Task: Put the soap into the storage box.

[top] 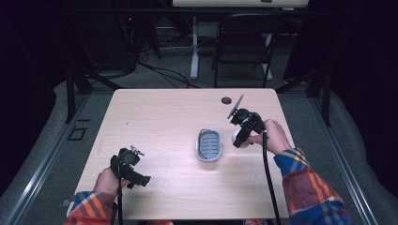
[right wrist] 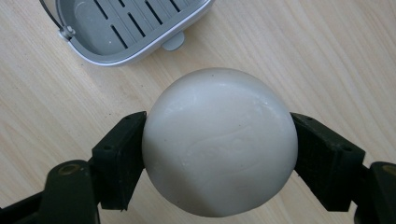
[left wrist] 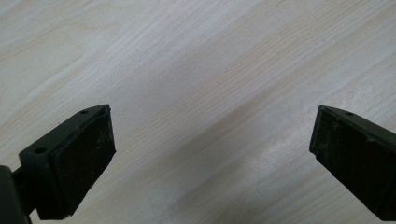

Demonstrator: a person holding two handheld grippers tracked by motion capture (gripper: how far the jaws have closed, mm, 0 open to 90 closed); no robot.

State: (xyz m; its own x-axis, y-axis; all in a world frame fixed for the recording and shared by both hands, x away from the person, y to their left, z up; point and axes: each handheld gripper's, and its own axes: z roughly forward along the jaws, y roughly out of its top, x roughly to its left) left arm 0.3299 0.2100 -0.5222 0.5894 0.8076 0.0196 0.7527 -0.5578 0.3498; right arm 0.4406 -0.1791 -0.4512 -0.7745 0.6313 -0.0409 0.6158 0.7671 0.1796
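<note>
A round white bar of soap (right wrist: 219,140) is clamped between the two black jaws of my right gripper (right wrist: 218,156), just above the wooden table. In the high view the soap (top: 236,137) peeks out under the right gripper (top: 240,137), right beside the grey slotted soap dish (top: 209,145) at the table's middle. The dish (right wrist: 126,28) lies at the top left of the right gripper view, empty. My left gripper (top: 136,180) sits at the front left of the table, its jaws spread wide over bare wood (left wrist: 210,140) with nothing between them.
The light wooden table (top: 164,117) has a small round cable hole (top: 226,100) near its far edge. Beyond the table stand a black folding chair (top: 244,42) and a white desk leg (top: 194,47), with cables on the floor.
</note>
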